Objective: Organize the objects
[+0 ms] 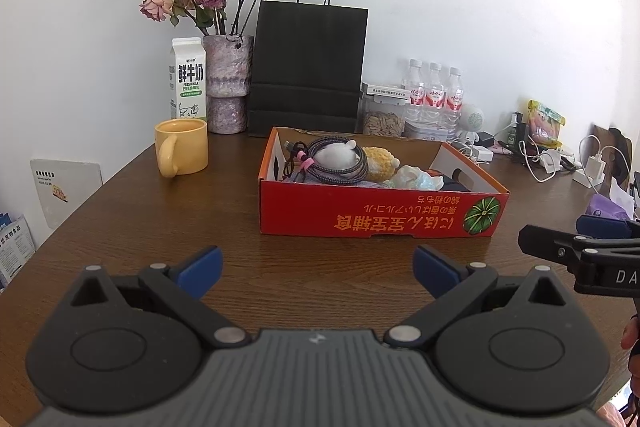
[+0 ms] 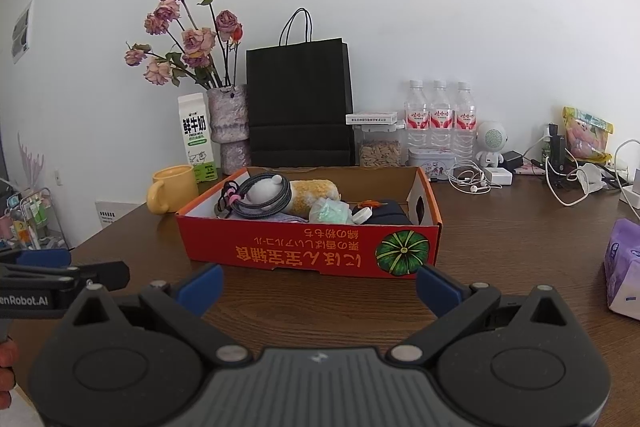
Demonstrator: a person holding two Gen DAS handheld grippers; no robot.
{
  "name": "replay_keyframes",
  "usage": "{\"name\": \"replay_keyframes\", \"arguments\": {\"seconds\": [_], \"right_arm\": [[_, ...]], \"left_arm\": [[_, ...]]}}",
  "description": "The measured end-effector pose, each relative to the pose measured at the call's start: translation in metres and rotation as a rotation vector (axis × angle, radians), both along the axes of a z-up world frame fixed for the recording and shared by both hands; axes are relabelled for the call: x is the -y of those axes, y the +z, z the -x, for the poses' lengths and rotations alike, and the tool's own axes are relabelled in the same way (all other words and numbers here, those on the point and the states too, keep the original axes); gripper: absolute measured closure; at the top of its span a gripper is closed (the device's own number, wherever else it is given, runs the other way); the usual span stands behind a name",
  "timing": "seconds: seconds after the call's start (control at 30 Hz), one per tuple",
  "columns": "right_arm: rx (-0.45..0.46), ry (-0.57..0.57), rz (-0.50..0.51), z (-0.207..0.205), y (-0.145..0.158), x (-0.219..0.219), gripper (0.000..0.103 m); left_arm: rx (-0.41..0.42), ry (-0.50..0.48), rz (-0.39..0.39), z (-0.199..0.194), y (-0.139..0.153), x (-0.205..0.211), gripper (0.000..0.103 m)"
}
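Wooden table with red box

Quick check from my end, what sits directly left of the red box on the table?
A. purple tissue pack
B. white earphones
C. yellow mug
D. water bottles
C: the yellow mug stands on the table just left of the red box, in front of the milk carton.

We see only part of the tissue pack, cut by the right edge. A dark item in the red box lies mostly hidden, perhaps a pouch.
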State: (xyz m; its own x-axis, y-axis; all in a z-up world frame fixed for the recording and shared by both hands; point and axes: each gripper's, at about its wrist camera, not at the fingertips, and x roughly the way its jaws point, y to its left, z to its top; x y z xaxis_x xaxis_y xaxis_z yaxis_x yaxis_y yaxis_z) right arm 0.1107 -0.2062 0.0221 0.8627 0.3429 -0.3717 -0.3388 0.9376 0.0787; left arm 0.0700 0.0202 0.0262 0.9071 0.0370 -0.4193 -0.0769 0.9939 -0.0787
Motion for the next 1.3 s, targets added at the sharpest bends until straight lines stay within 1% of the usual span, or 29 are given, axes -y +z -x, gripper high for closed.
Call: {"name": "replay_keyframes", "arguments": {"seconds": [1.07,1.2,1.3], "right_arm": [[-0.001,-0.001,0.000,-0.0007,-0.0006,0.0003,0.000],[-0.001,0.000,0.000,-0.0008,-0.0007,0.0002,0.000],[-0.002,0.000,0.000,-0.0008,-0.0007,0.0000,0.000]], "left_arm": [[-0.012,0.000,-0.007,-0.0011,-0.0016,0.0028,0.000],[-0.020,-0.001,0.002,-0.0019,-0.0042,0.0034,0.000],[-0.008,-0.009,0.012,-0.0010,-0.0043,0.0029,0.000]]}}
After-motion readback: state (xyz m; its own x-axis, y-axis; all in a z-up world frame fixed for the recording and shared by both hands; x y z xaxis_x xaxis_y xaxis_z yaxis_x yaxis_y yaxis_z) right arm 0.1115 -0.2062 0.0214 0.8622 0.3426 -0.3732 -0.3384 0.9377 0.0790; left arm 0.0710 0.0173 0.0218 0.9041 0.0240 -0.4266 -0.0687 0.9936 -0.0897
